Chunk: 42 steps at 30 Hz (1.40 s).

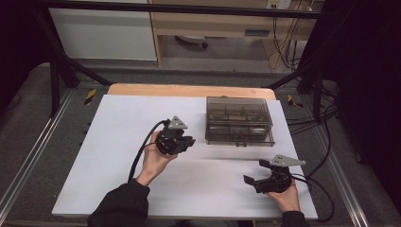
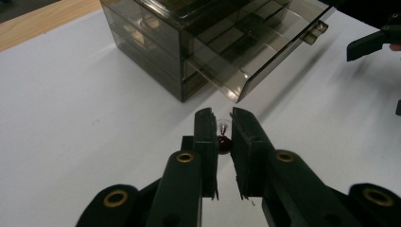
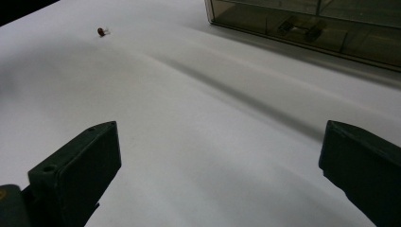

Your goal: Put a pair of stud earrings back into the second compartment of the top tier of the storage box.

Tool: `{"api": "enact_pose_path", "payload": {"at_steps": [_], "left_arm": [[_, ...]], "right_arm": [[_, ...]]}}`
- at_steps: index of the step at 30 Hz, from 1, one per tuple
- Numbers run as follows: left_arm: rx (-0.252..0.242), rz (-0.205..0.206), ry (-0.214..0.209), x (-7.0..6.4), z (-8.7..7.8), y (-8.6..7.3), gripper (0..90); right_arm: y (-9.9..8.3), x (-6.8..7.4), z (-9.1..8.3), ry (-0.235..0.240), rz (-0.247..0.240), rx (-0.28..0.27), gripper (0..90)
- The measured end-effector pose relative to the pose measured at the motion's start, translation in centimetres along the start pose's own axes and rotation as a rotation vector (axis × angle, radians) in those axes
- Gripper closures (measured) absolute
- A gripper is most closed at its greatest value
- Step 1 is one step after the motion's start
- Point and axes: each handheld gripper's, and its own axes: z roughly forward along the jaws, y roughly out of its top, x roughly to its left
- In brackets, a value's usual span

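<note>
Covering most of a wooden table (image 1: 189, 90), a white sheet (image 1: 118, 156) makes the work surface, with grey carpet (image 1: 28, 123) around it, a black frame (image 1: 56, 80) rising at 10 o'clock, a pale cabinet (image 1: 101, 33) behind at 11 o'clock and loose cables (image 1: 283, 42) hanging at 1 o'clock. Left of the sheet's middle, at about 9 o'clock, the left gripper (image 1: 188, 141) is held up in a hand (image 1: 153, 163), its nose turned toward 3 o'clock. Its jaws stand close together with a slim gap between them and clamp nothing. Seen through that gap in the left gripper view is a tiny bulb (image 2: 223, 137), clear glass on a dark red base. The right gripper view shows it lying alone on the bare sheet, far off at 11 o'clock. To the right, at 1 o'clock from the sheet's middle, sits a smoky see-through drawer box (image 1: 239, 120) split by dividers into compartments. What they hold cannot be made out. One drawer (image 2: 265, 52) stands pulled partway out toward the person. Farther right, at 5 o'clock on the sheet, the right gripper (image 1: 254, 171) lies low in the other hand, jaws spread wide apart and pointing to 9 o'clock, gripping nothing.
</note>
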Motion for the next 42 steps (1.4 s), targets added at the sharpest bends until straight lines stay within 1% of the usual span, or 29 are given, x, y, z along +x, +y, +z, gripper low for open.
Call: {"api": "enact_pose_path", "payload": {"at_steps": [3,7,8,9,12,13,22,24,25,29,32,42], "left_arm": [[-0.001,0.005,-0.001,-0.2,0.2,0.4,79.9],[-0.001,0.013,-0.003,-0.5,0.6,1.5,79.9],[-0.001,0.013,-0.003,-0.5,0.6,1.5,79.9],[-0.008,0.012,-0.007,-0.7,0.7,1.9,79.9],[-0.011,0.015,-0.01,-0.8,0.9,2.3,79.9],[-0.011,0.018,-0.009,-0.9,1.1,2.7,79.9],[-0.01,0.023,-0.012,-1.6,2.5,4.1,79.9],[-0.01,0.023,-0.012,-1.7,2.6,4.2,79.9],[-0.005,0.026,-0.01,-1.8,3.1,4.4,79.9],[-0.006,0.019,-0.013,-1.9,4.0,4.7,79.9],[-0.001,0.018,-0.007,-2.0,4.6,4.9,79.9],[0.005,0.012,-0.009,-1.9,6.2,5.0,79.8]], "right_arm": [[0.0,0.0,0.0,0.001,0.0,-0.001,0.5],[0.0,0.0,0.0,0.001,0.002,0.001,0.5],[0.0,0.0,0.0,0.001,0.002,0.001,0.5],[0.0,0.0,0.0,0.001,0.002,0.0,0.5],[0.0,0.0,0.0,0.0,0.001,-0.001,0.5],[0.0,0.0,0.0,0.001,0.002,0.0,0.5],[0.0,0.0,0.0,0.001,0.0,0.0,0.5],[0.0,0.0,0.0,0.001,0.0,-0.001,0.5],[0.0,0.0,0.0,0.001,0.0,-0.001,0.5],[0.0,0.0,0.0,0.002,0.001,0.0,0.5],[0.0,0.0,0.0,0.002,-0.001,0.0,0.5],[0.0,0.0,0.0,0.003,-0.002,0.0,0.5]]}}
